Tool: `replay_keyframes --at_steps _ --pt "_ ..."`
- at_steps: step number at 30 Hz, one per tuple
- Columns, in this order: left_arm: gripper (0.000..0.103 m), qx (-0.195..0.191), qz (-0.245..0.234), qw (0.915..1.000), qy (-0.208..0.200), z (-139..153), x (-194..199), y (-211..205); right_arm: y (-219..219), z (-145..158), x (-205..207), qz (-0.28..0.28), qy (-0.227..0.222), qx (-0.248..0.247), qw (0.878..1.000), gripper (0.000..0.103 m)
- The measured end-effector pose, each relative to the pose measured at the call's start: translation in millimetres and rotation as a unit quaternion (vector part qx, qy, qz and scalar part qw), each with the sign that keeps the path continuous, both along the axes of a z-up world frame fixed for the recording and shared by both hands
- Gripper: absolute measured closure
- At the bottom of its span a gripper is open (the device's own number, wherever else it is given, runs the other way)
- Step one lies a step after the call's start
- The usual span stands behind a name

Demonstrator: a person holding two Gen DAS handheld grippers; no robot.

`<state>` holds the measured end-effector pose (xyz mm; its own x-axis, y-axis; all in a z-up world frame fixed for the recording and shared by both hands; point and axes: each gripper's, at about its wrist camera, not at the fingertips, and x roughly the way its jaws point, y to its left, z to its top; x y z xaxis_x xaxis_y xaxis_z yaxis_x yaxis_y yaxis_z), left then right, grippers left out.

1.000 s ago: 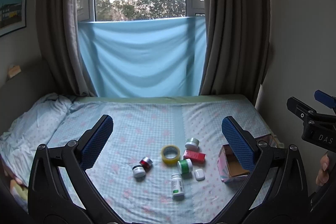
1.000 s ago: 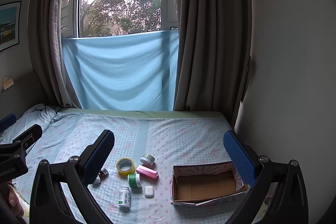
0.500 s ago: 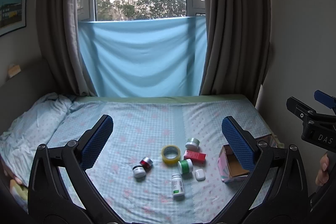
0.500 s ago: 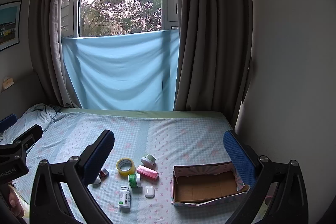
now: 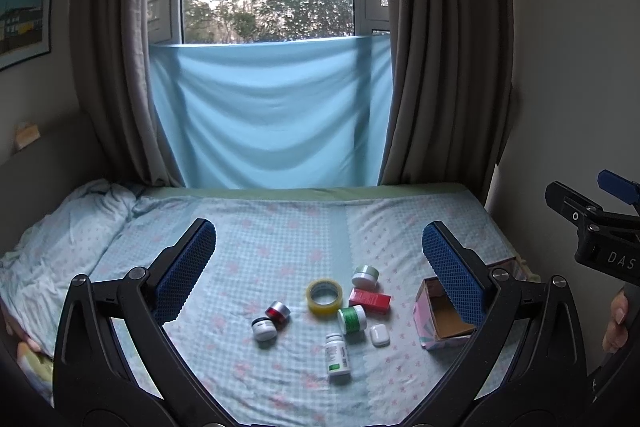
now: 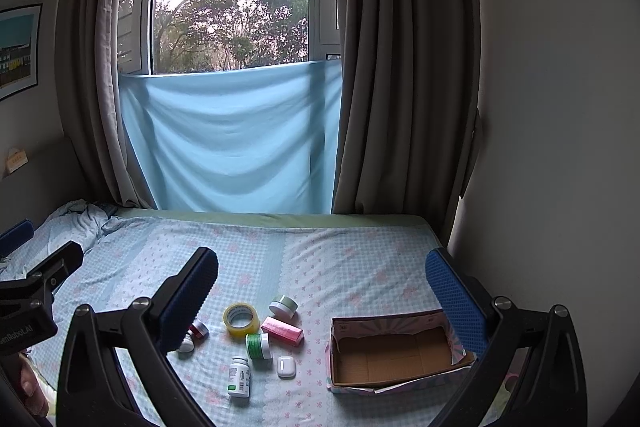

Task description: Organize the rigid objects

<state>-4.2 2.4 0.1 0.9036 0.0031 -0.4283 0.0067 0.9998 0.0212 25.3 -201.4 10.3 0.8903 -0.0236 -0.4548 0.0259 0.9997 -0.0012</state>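
Nothing sorted yet: my box (image 6: 394, 349) empty, bottle (image 6: 239, 375), tape (image 6: 241, 319), jars loose on bed (image 6: 340, 267). Both fingers wide open, empty.

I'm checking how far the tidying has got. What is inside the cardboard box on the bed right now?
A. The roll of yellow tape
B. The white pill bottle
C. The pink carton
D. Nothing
D: the right wrist view shows the cardboard box with a bare brown floor; the tape, bottle and carton lie on the sheet to its left.
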Motion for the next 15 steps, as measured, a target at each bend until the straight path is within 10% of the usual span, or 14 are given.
replay_keyframes --at_steps 15 --pt "0.0 0.0 0.011 0.9999 -0.012 3.7 -5.1 0.1 -4.6 -0.2 -0.8 0.001 -0.004 0.003 1.0 0.0"
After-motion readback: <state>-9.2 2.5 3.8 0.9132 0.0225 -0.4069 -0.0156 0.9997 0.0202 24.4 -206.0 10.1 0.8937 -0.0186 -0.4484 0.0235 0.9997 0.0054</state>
